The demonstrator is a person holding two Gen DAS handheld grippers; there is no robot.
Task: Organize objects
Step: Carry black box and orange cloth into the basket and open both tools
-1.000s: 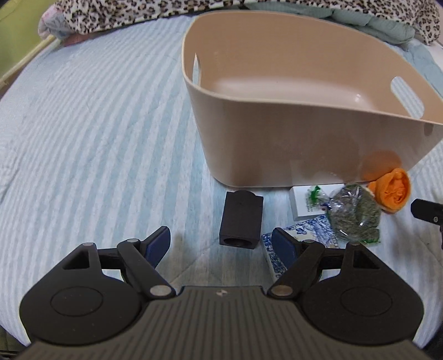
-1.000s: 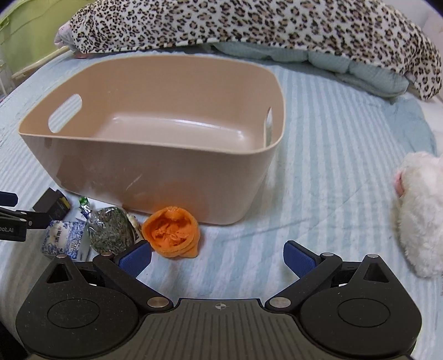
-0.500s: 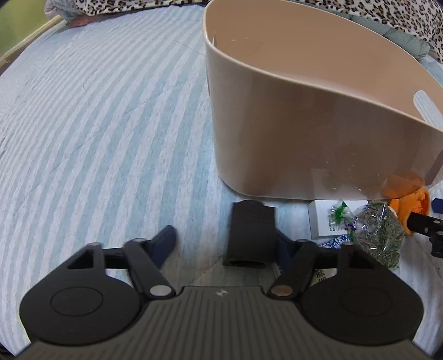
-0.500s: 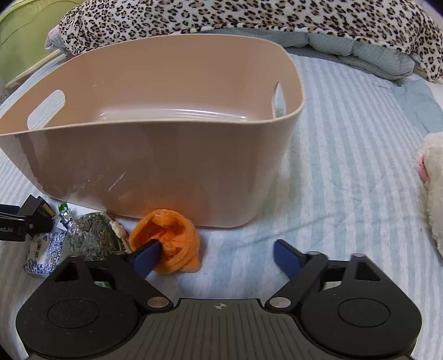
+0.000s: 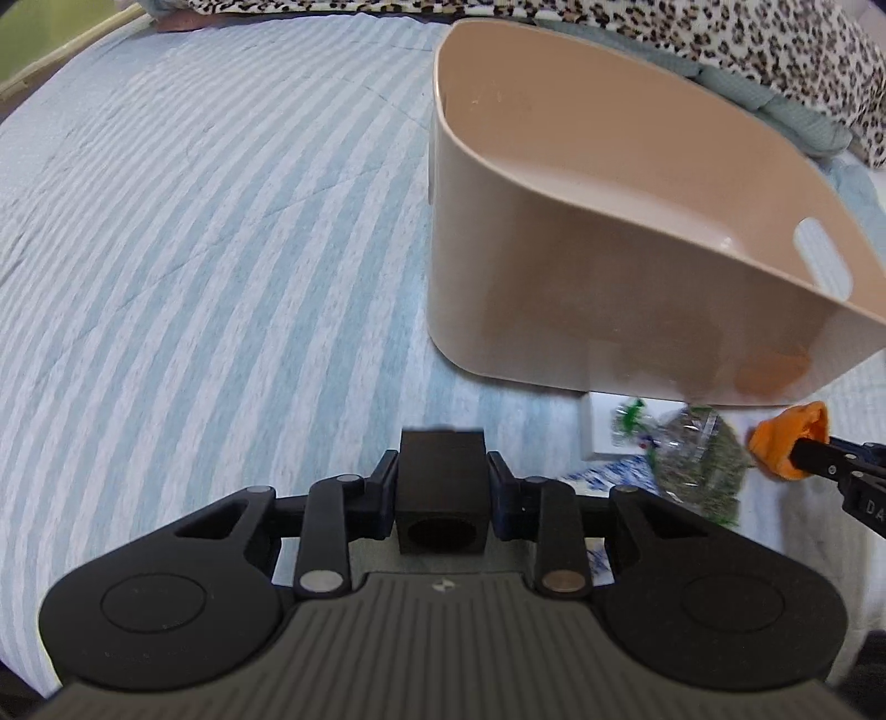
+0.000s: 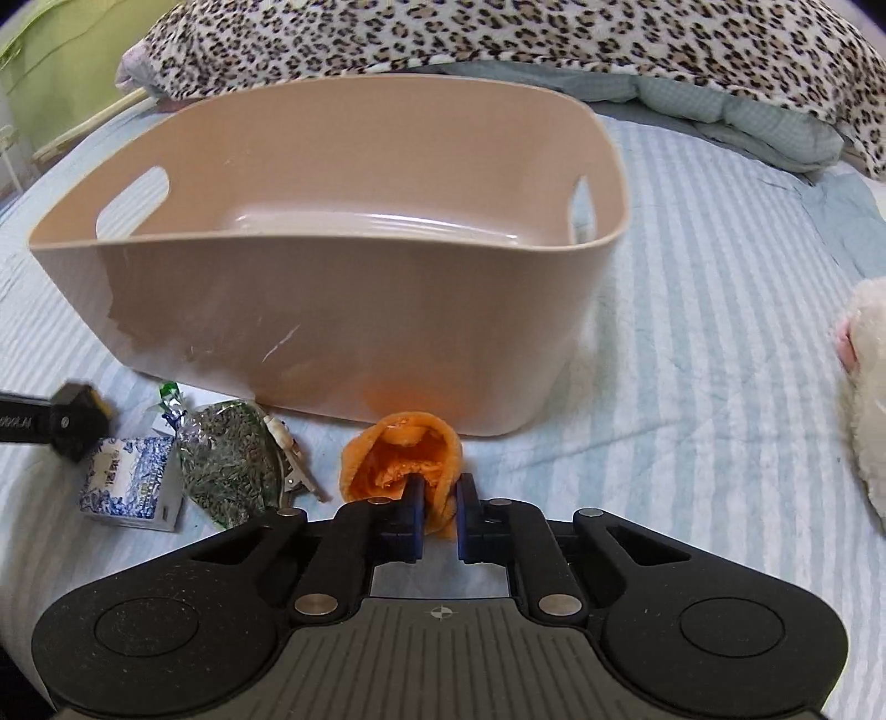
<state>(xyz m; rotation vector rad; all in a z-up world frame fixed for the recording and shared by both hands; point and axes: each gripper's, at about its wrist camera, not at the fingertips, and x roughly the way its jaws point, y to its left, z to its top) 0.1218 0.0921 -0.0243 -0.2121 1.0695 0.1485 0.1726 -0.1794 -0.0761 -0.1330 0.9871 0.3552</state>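
My left gripper (image 5: 441, 487) is shut on a black block (image 5: 441, 490) with a round hole in its near end; it also shows in the right wrist view (image 6: 77, 423). My right gripper (image 6: 441, 501) is shut on the edge of an orange fabric piece (image 6: 401, 459), also seen in the left wrist view (image 5: 789, 440). A large beige plastic bin (image 6: 343, 310) with handle cut-outs stands empty just behind, on the striped bedspread (image 5: 194, 249). A clear bag of green dried herbs (image 6: 232, 462), a blue-and-white patterned box (image 6: 130, 482) and a white box (image 5: 601, 429) lie in front of the bin.
A leopard-print blanket (image 6: 498, 39) and a pale green quilt (image 6: 736, 105) lie behind the bin. A white plush toy (image 6: 869, 387) sits at the right edge. Small beige bits (image 6: 290, 454) lie beside the herb bag.
Both grippers moved forward and closed: the left onto the black block, the right onto the orange fabric. Both were open a second ago.
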